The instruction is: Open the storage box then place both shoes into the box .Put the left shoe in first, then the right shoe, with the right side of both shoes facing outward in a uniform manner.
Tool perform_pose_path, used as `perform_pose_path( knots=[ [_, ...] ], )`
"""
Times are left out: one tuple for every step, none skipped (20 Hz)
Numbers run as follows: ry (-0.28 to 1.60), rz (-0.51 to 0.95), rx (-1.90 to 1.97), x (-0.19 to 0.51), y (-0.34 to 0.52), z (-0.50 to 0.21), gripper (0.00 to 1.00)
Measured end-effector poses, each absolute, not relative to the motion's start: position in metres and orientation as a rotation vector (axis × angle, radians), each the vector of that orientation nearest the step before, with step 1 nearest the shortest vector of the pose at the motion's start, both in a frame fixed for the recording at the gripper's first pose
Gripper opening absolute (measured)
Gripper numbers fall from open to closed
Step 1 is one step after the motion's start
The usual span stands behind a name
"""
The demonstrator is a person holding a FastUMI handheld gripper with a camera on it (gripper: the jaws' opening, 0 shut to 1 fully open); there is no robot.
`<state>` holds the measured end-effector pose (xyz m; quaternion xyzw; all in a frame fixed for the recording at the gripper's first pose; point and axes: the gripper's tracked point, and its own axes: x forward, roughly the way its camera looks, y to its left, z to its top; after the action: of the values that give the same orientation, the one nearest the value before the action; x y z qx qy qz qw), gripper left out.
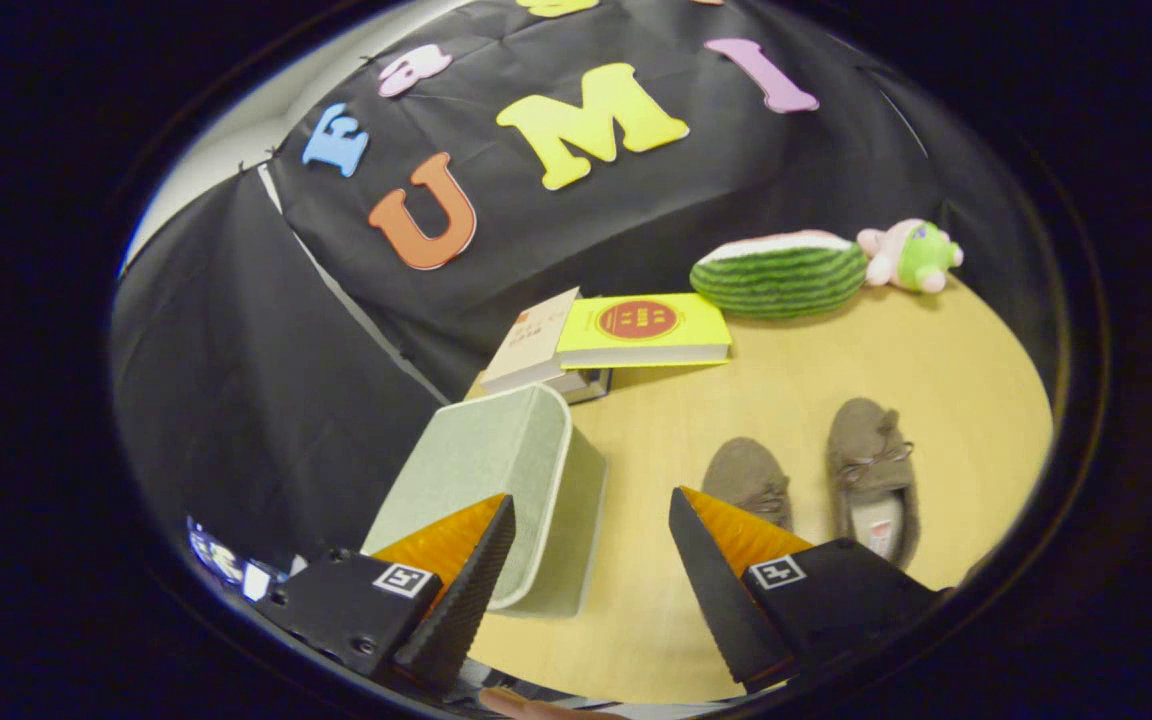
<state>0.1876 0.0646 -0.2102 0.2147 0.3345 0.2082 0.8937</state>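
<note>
My gripper hangs spread wide, nothing between my fingers, each carrying a black-and-white square marker. Box: pale sage green, fine woven texture on the lid, lighter cream edge trim. Table: light yellowish wood tone, plain. Shoes: both grey-brown, fuzzy suede look, matching laces; left shoe all one tone, right shoe shows a whitish insole with a small red mark. Books: top book bright yellow with a red round emblem, white book beside it with a small red patch. Plush melon: dark and light green stripes, pink-white cut face. Small toy: pink with lime green.
</note>
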Motion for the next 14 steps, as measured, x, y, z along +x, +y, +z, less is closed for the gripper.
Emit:
perform_pose_path(
  knots=[
    [0.708,0.475,0.492,0.194,0.072,-0.212,0.99],
    [0.723,0.5,0.533,0.203,0.076,-0.215,0.99],
    [0.744,0.528,0.562,0.208,0.082,-0.22,0.99],
    [0.756,0.558,0.59,0.213,0.089,-0.223,0.99],
    [0.779,0.586,0.596,0.217,0.096,-0.227,0.99],
    [0.79,0.61,0.604,0.224,0.102,-0.232,0.98],
    [0.8,0.638,0.607,0.224,0.107,-0.236,0.99],
    [0.804,0.672,0.621,0.225,0.112,-0.236,0.98],
    [0.812,0.709,0.638,0.223,0.117,-0.235,0.98],
    [0.826,0.748,0.649,0.224,0.123,-0.236,0.98],
    [0.839,0.771,0.656,0.223,0.125,-0.238,0.98],
    [0.852,0.781,0.661,0.224,0.129,-0.241,0.98],
    [0.864,0.774,0.663,0.228,0.131,-0.246,0.98],
    [0.866,0.774,0.665,0.234,0.133,-0.249,0.98]
  ],
)
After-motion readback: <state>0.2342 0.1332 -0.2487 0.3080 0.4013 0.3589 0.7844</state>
